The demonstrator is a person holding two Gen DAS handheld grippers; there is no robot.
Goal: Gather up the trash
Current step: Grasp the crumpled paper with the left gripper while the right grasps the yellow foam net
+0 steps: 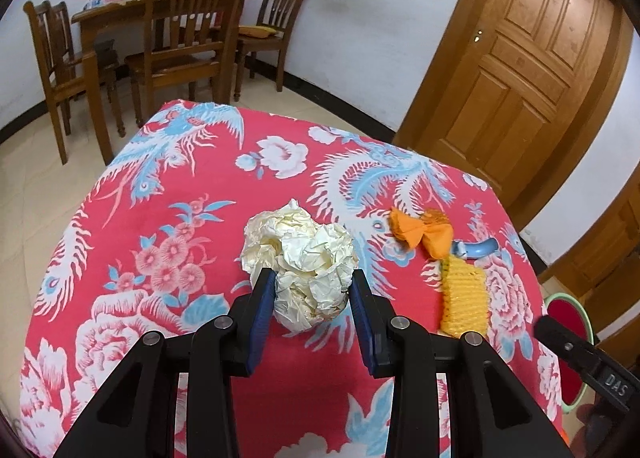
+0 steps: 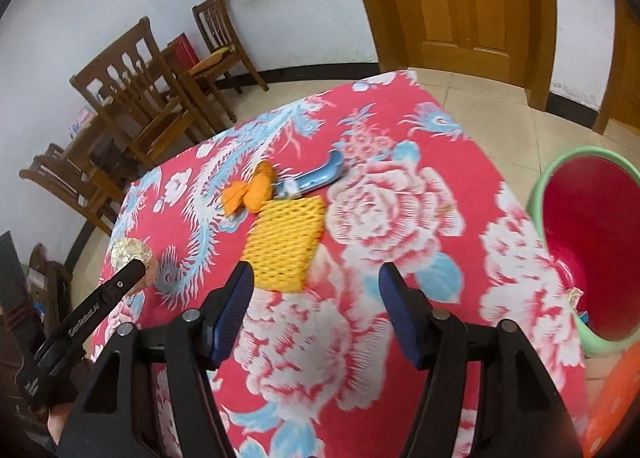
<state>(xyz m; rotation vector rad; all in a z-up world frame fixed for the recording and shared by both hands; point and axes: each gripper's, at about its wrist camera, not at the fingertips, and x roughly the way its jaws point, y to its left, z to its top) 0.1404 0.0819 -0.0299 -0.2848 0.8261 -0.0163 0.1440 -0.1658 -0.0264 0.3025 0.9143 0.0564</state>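
Yellow foam net (image 1: 464, 296) near end hidden behind gripper linkage; bin (image 2: 540, 193) cut off at right edge; right-wrist view motion-blurred.

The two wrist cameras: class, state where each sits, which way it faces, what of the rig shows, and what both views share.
Left wrist: on the left gripper, angled down over the table; its fingers clamp the crumpled paper ball; the other gripper's tip shows at the right edge.
Right wrist: on the right gripper, angled down, open and empty, facing the yellow foam net and bin.
Shared: net, orange wrapper, blue handle, paper ball, door.
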